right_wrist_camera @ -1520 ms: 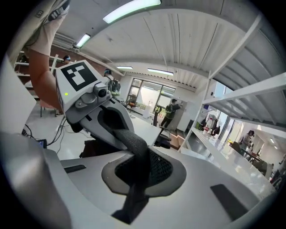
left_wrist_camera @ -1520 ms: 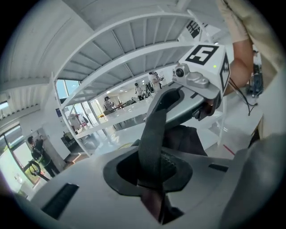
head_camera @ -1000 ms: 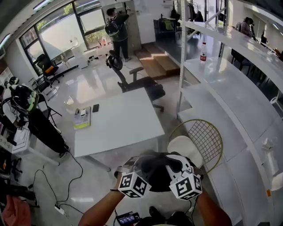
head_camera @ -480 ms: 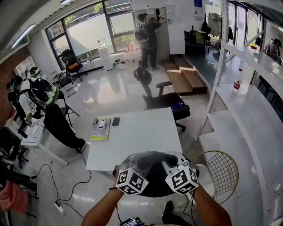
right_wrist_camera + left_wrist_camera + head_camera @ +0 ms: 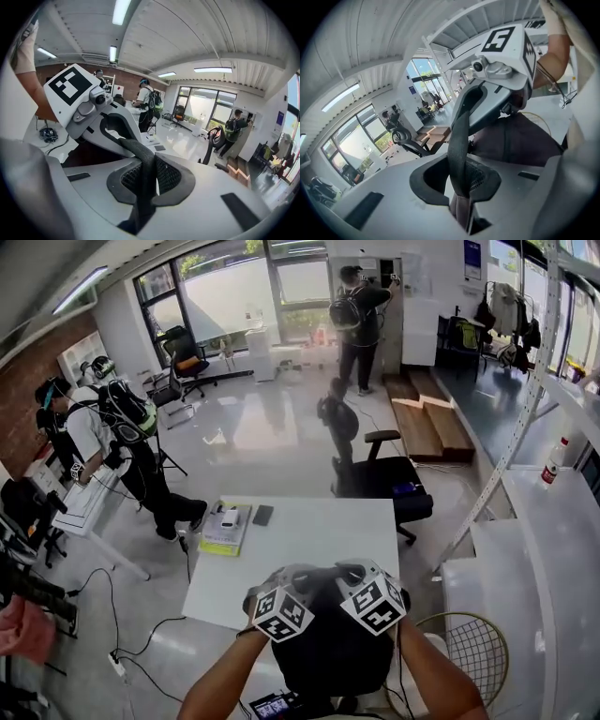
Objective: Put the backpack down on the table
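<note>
A black backpack (image 5: pixel 330 657) hangs below both grippers, just short of the near edge of the white table (image 5: pixel 309 545). My left gripper (image 5: pixel 281 611) is shut on a smooth black strap (image 5: pixel 458 140); the backpack's dark body (image 5: pixel 520 140) shows behind it. My right gripper (image 5: pixel 375 600) is shut on a black mesh strap (image 5: pixel 143 164). The two grippers are side by side and close together, so each appears in the other's view: the right gripper (image 5: pixel 501 61) and the left gripper (image 5: pixel 89 108).
A yellow-green book (image 5: pixel 225 529) and a black phone (image 5: pixel 263 515) lie at the table's far left. A black office chair (image 5: pixel 384 479) stands beyond it. A wire chair (image 5: pixel 478 648) and white shelving (image 5: pixel 539 521) are to the right. A person (image 5: pixel 112 427) stands at the left; cables (image 5: pixel 141 643) lie on the floor.
The view has swung round and both grippers have carried the backpack sideways. The white table now lies straight ahead of them, and the wire chair has dropped to the lower right.
</note>
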Motion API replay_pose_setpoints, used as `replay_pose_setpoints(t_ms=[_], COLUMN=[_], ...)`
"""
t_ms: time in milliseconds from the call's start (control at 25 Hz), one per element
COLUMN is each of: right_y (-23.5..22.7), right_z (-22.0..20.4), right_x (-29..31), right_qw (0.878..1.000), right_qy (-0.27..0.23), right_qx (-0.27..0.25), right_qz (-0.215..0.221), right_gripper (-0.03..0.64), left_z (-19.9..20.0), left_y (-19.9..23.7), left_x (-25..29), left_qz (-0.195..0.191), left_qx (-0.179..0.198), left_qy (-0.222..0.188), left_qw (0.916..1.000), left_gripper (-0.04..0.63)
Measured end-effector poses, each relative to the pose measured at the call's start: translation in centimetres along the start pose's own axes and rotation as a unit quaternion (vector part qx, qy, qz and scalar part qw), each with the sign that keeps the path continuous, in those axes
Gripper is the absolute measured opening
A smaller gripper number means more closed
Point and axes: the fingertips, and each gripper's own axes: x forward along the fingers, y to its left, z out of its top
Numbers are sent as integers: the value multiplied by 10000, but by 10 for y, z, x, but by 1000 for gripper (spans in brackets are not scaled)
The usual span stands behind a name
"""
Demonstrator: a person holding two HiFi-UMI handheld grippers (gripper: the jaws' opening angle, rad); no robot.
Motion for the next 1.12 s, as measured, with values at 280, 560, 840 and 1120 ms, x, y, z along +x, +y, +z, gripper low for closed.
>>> replay_pose_setpoints(t_ms=[280,560,840,1120], right_y=[-61,-102,-137,-192], right_z=[-49,-123,-189,-206], right_x=[101,178,179,122], right_qw=[9959,9763,9575,9545], right_qy=[872,1995,2771,2911], right_qx=[180,671,644,502], right_qz=[187,509,480,-399], right_gripper=[38,123,192,192], left_z=[-50,-102,-108,-106], left_y=[52,65,63,90], left_x=[93,181,233,219], left_qz=[-367,-1149,-1597,-1136], left_qx=[-513,-683,-721,420], left_qy=[221,699,855,1006], left_qw=[9978,9886,9808,9875], left_gripper=[48,57,178,101])
